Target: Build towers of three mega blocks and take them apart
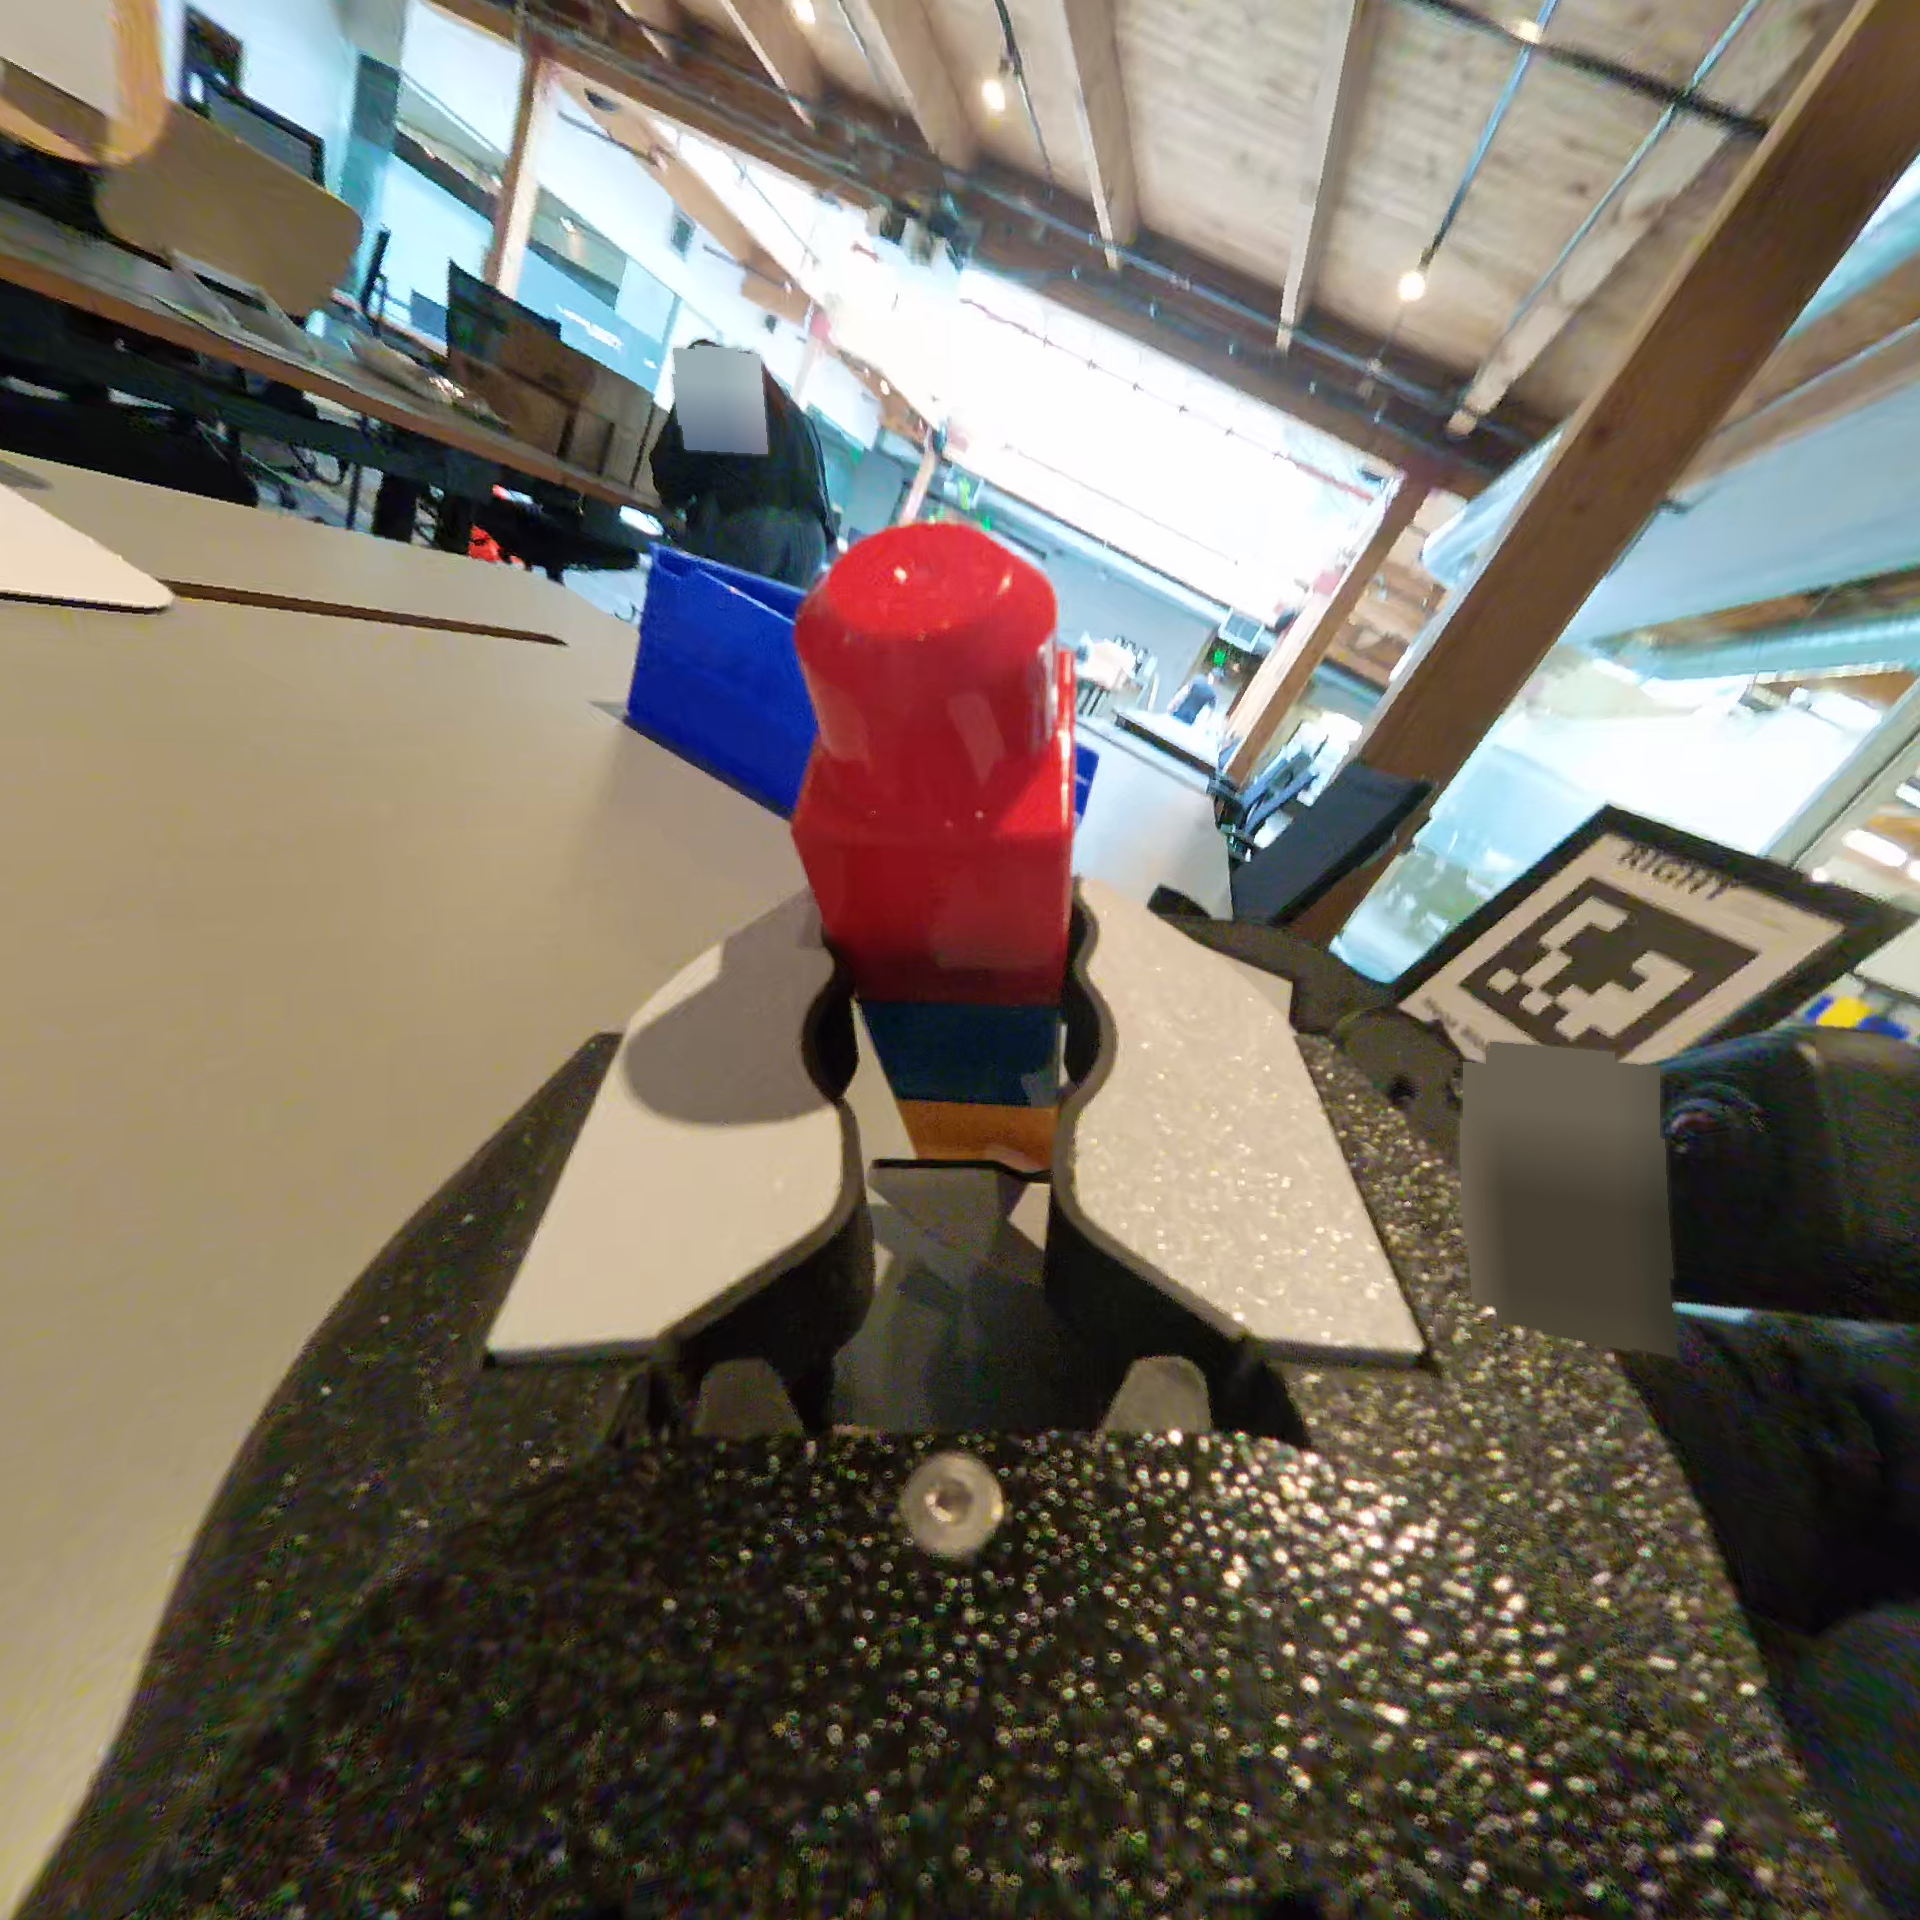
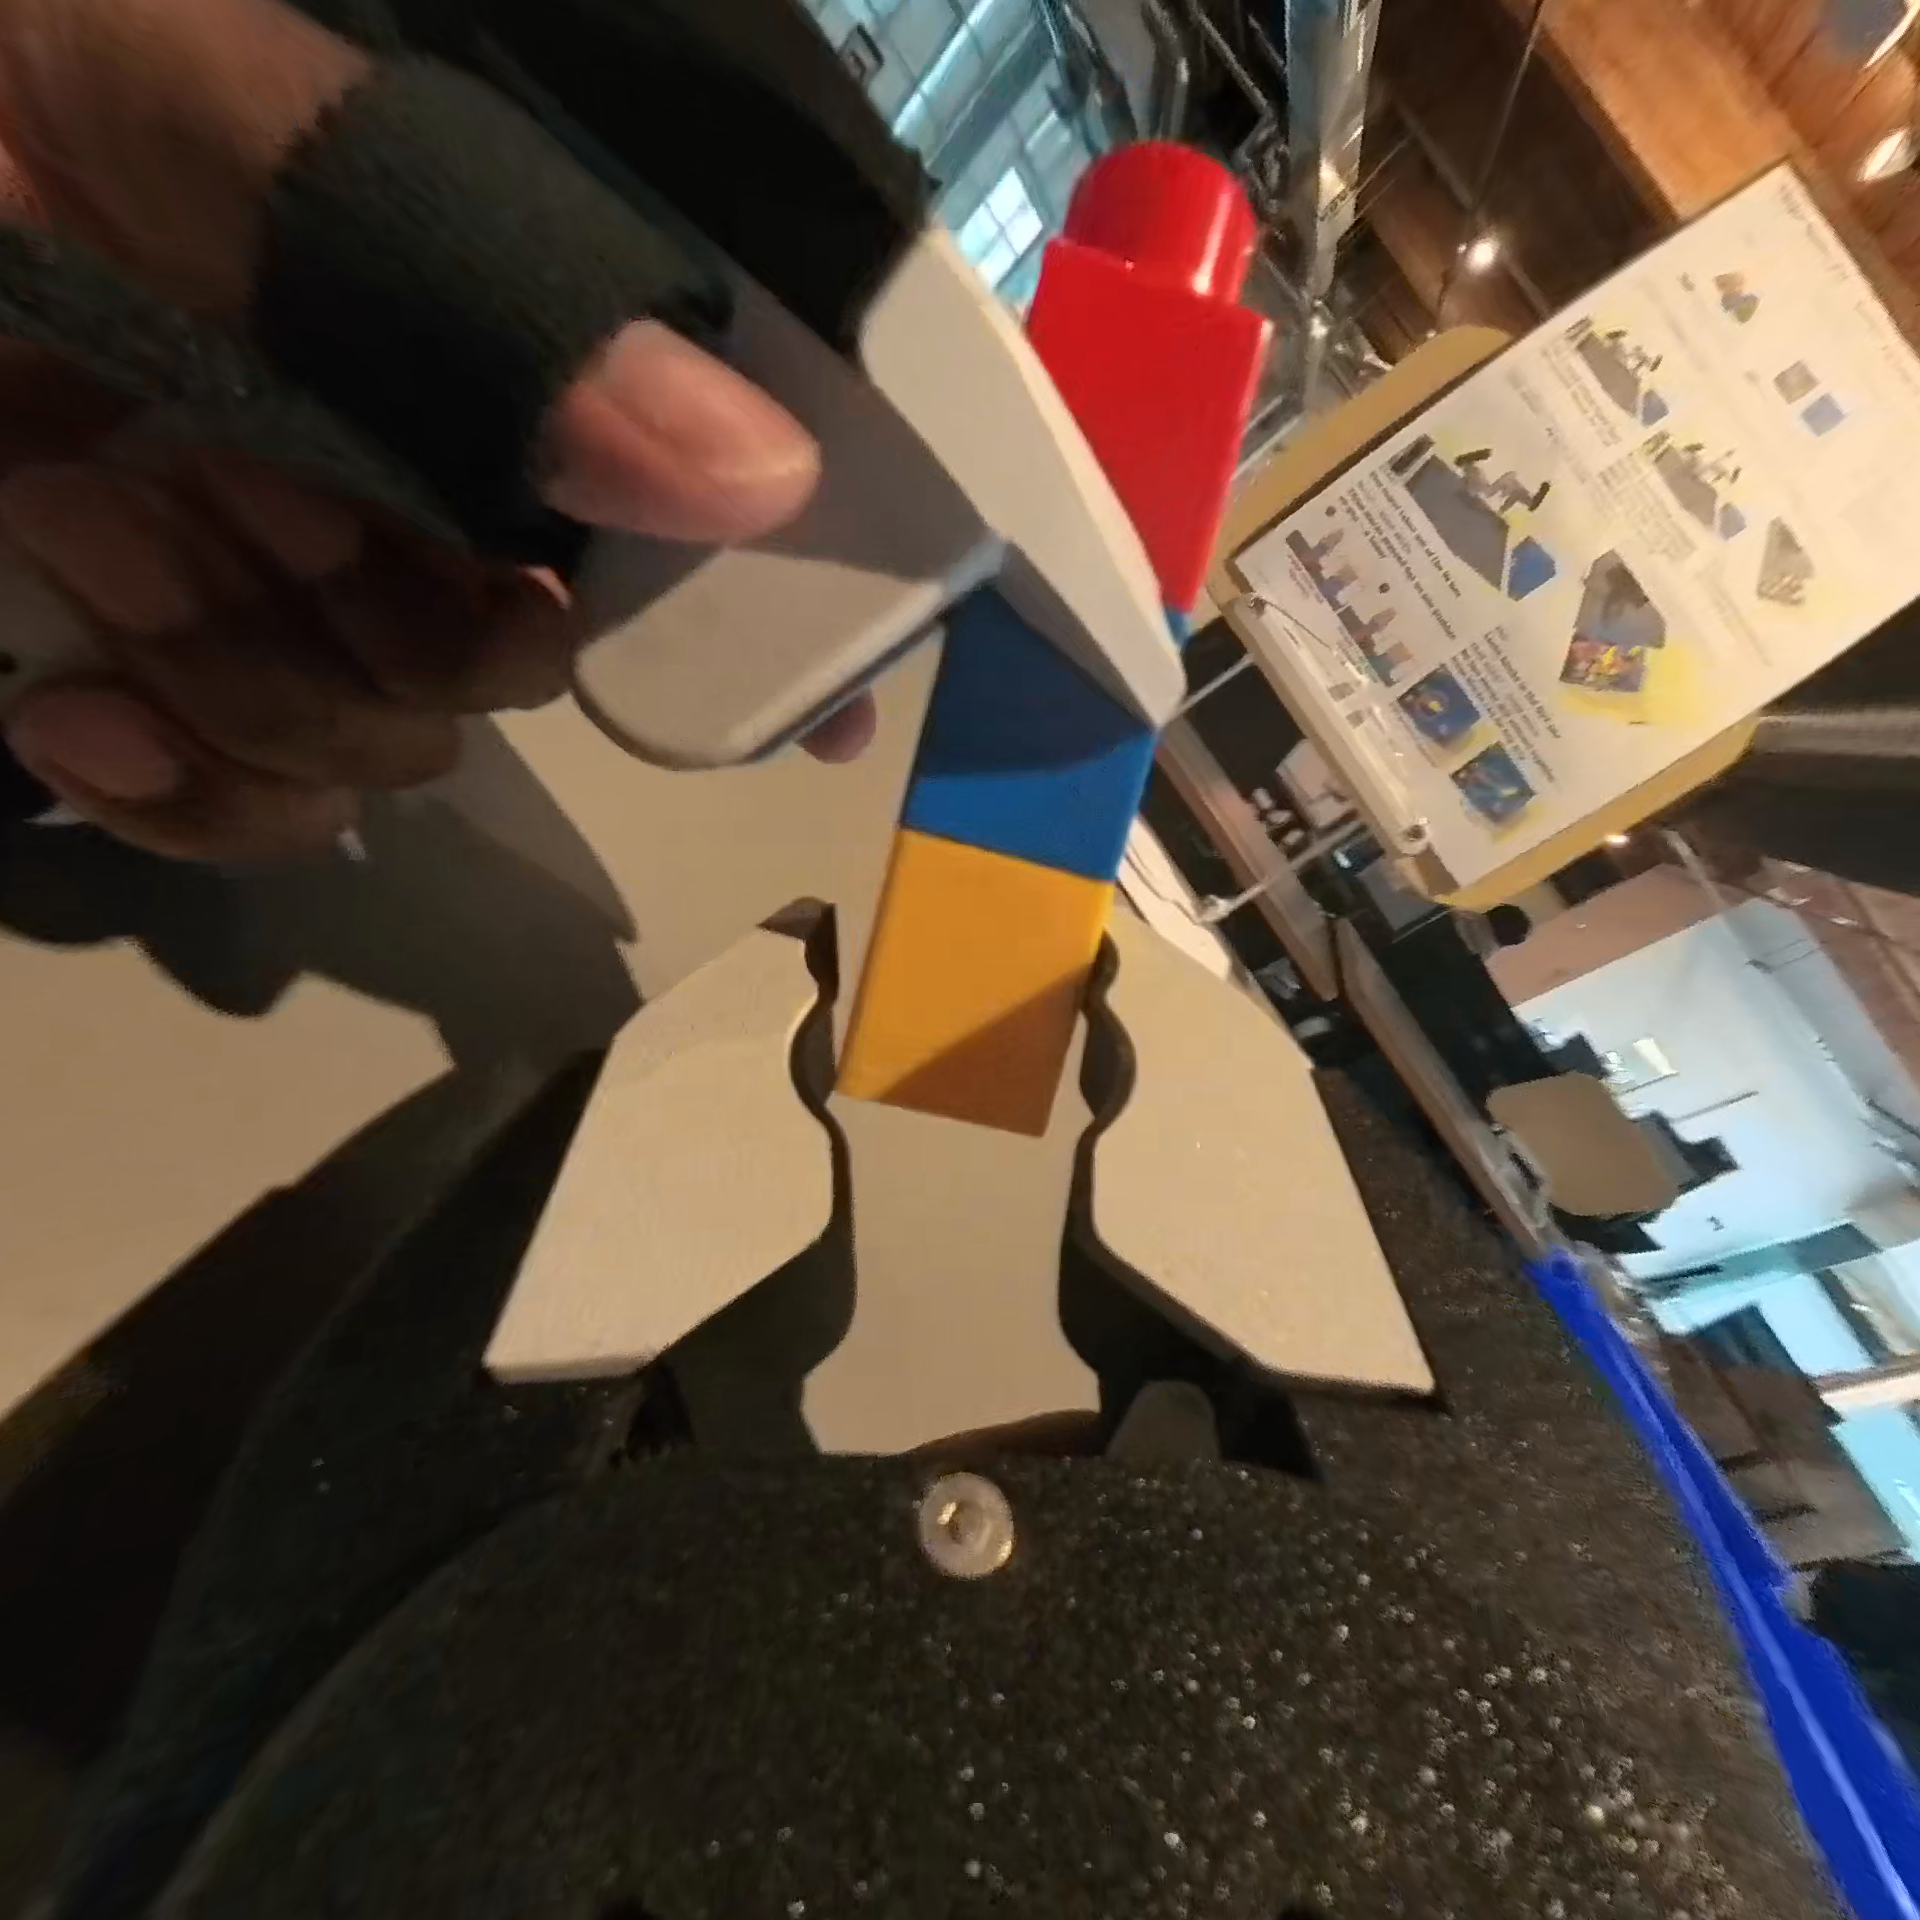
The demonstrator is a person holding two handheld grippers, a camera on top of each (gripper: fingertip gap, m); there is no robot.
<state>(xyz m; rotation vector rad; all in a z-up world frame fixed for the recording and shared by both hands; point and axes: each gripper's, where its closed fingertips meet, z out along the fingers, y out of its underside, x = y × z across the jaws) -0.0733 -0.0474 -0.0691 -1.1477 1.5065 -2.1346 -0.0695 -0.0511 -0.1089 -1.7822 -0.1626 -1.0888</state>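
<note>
Red block (image 2: 1148,416), blue block (image 2: 1023,748) and yellow block (image 2: 971,982) form one tower, lifted above the table (image 1: 312,810); the left gripper (image 1: 951,997) clamps its upper blocks, the right gripper (image 2: 961,1023) pinches the yellow.

A pale grey counter (image 1: 312,831) fills the left of the left wrist view. A blue bin (image 1: 717,675) stands on it near the far edge; a thin white sheet (image 1: 62,571) lies flat at far left.

three mega blocks stacked — one red block (image 2: 1148,416) at 12 o'clock, one blue block (image 2: 1029,758), one yellow block (image 2: 977,977); two grippers.
</note>
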